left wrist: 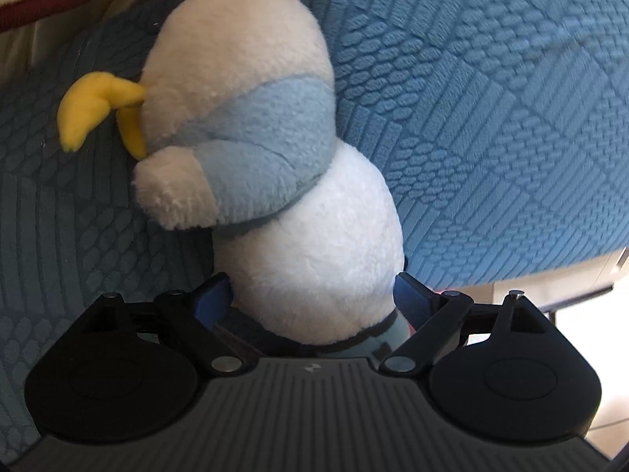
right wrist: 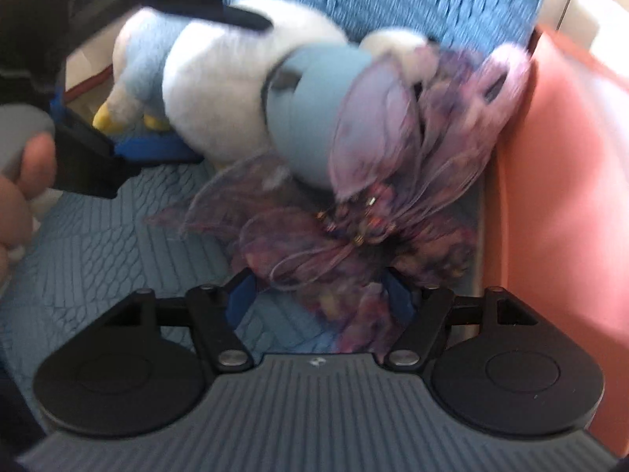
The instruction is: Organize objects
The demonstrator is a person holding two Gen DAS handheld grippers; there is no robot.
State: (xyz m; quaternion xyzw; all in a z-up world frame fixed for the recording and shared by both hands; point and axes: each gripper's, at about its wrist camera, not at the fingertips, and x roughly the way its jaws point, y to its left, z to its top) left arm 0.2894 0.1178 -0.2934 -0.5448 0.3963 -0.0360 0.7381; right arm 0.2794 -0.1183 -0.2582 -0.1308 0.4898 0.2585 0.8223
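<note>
A blue quilted cover [left wrist: 491, 118] with a stitched pattern of ovals and stripes is spread under everything and fills most of both views. At the right edge of the right wrist view a pink panel [right wrist: 558, 204] is seen, standing just beside the cover.

A plush toy [left wrist: 275, 157] is held out over the cover. It is made of white fleece, with a pale blue band wrapped round its middle, a short white stub of an arm, and yellow pieces [left wrist: 94, 106] sticking out at its side. In the right wrist view the same toy [right wrist: 220, 90] is seen lying sideways, its yellow parts pointing left and a round pale blue end turned toward the camera.

The left tool [left wrist: 310, 299] is pinched on the white lower end of the toy, with a blue-padded finger [left wrist: 214, 299] pressed in on each side. In the right wrist view that tool [right wrist: 118, 78] is seen from outside, clamped round the toy, and part of a hand [right wrist: 15, 196] is visible on its grey handle.

A bunch of sheer purple fabric [right wrist: 373, 196], shaped like gauzy petals or wings with small gold beads at its centre, is lying against the blue end of the toy and next to the pink panel. It is blurred. The right tool [right wrist: 318, 299] is closed loosely on the lower part of this fabric, which is bunched between its fingers.
</note>
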